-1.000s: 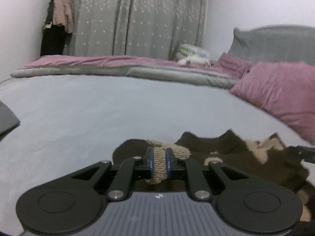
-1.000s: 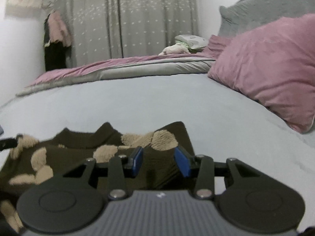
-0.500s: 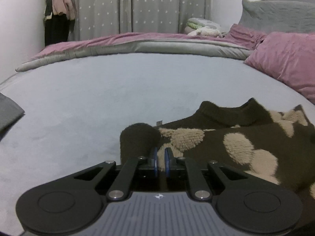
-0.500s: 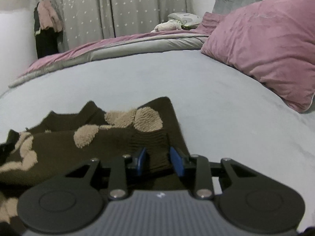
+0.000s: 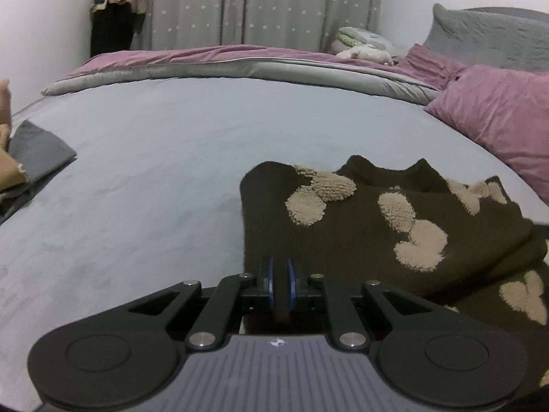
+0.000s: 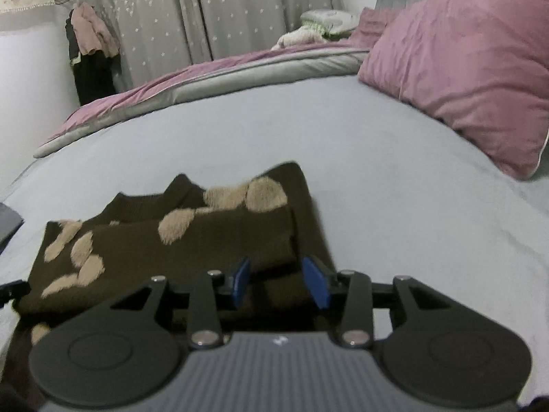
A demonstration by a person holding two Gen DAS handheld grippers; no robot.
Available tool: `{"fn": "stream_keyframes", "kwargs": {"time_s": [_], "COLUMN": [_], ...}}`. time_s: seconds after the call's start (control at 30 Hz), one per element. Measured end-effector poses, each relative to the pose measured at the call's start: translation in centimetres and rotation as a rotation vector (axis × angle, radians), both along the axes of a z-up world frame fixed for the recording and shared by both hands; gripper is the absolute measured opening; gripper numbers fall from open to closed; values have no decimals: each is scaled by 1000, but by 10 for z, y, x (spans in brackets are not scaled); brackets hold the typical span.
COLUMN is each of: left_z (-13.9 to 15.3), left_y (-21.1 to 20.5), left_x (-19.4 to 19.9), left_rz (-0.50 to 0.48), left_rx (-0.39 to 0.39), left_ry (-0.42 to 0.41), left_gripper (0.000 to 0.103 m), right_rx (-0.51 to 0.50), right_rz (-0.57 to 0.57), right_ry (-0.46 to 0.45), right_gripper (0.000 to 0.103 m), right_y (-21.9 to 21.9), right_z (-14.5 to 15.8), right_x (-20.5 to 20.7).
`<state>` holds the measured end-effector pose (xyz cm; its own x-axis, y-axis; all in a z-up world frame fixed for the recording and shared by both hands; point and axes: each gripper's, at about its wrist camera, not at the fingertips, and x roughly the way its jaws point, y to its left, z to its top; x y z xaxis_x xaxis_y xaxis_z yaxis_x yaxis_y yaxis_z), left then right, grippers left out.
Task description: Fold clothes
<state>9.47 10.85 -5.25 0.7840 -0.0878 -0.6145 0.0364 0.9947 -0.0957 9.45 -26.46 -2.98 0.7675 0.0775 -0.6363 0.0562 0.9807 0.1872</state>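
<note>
A dark brown sweater with fluffy beige spots lies folded on the grey-blue bed sheet. Its neckline points toward the far side. My left gripper sits at the sweater's near left edge and is shut on a strip of dark fabric held between its blue pads. In the right wrist view the sweater fills the lower left. Over its near right edge my right gripper stands open, the blue pads well apart, and the folded layer lies flat beneath them.
Pink pillows lean at the right of the bed, with a grey one behind. A folded grey cloth lies at the left edge. A pink and grey duvet is rolled along the far side, before starred curtains.
Both grippers carried the sweater's near edge forward and laid it over the upper part. The right gripper's pads spread wider and let the fabric go. The left stays shut.
</note>
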Motion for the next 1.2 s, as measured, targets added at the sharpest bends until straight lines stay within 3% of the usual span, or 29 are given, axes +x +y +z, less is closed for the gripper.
{"fn": "stream_keyframes", "kwargs": {"time_s": [0.2, 0.47, 0.7, 1.03, 1.2], "left_z": [9, -10, -22, -25, -32], "left_y": [7, 18, 22, 29, 45], "left_x": [-25, -71, -116, -166, -183], "left_rz": [12, 76, 110, 97, 79], "left_rx": [-51, -129, -200, -312, -456], "left_ry": [50, 158, 185, 222, 262], "left_gripper": [13, 15, 21, 21, 21], "right_rx": [114, 138, 192, 491, 678], "right_rz": [37, 89, 137, 87, 60], "right_ry": [79, 201, 244, 265, 279], "right_gripper": [53, 59, 59, 59, 53], "right_y": [-21, -29, -38, -79, -101], "right_z": [-2, -17, -25, -43, -57], "right_x": [-23, -63, -89, -125, -160]}}
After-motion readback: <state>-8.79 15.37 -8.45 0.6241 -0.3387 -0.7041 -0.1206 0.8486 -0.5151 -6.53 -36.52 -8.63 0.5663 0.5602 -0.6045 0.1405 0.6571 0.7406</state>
